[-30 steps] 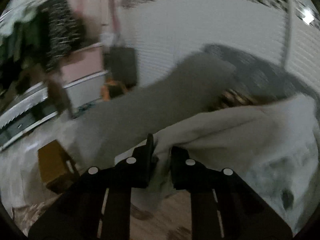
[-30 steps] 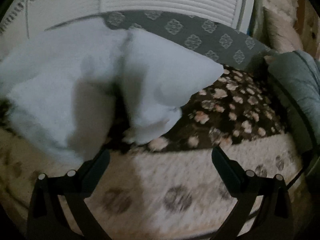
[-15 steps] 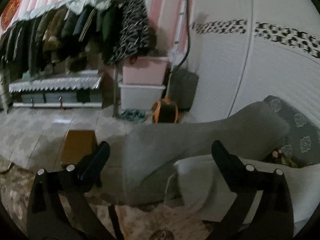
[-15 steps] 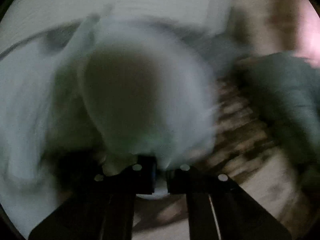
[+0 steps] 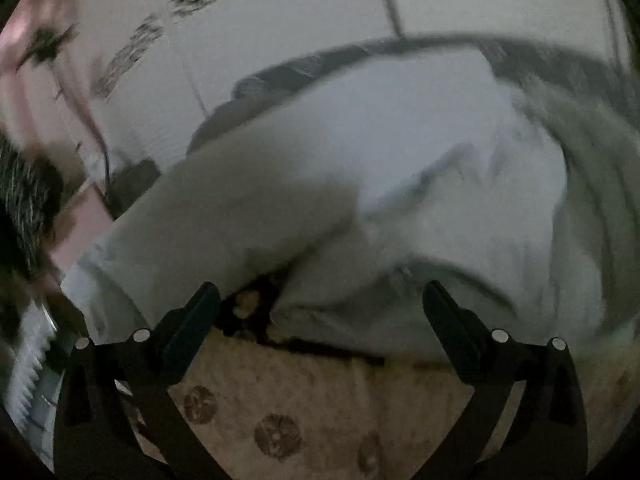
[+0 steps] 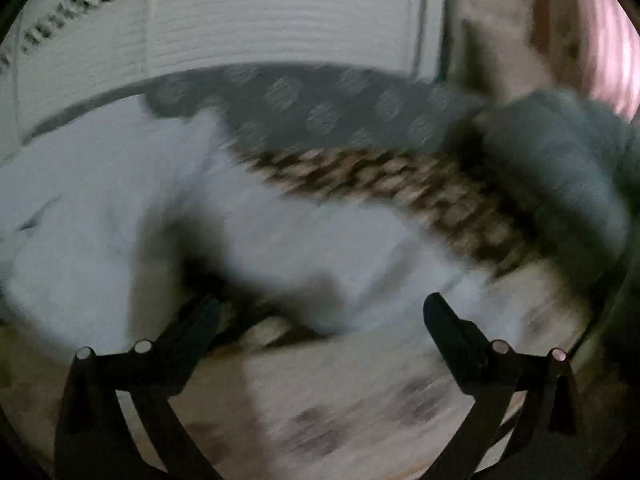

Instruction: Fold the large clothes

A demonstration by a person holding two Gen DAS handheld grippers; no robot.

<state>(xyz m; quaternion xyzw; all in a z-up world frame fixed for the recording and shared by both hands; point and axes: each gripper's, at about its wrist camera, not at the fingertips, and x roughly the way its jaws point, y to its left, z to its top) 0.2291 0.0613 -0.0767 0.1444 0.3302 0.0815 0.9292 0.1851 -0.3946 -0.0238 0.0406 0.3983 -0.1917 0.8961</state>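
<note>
Both pairs of tongs stand spread wide with nothing between them. The left tongs [image 5: 320, 300] hang just short of the near edge of the white garment [image 5: 360, 152], and the right tongs [image 6: 320, 312] hover over the same garment [image 6: 100, 200] from the other side, its lower hem lying just ahead of the tips.

The garment lies bunched and partly doubled over on a sofa, on a dark flowered blanket [image 6: 400, 184], with a beige spotted throw [image 5: 300, 408] across the front edge. It looks thick and soft, limp rather than stiff, probably light for its bulk; I'd expect it to sag and slide if pinched in the middle. A hem or corner, through all layers, seems the safest hold.

A grey patterned backrest [image 6: 320, 100] runs behind, and a grey bundle [image 6: 560, 168] sits at the right end. No containers show clearly; the frames are blurred.
</note>
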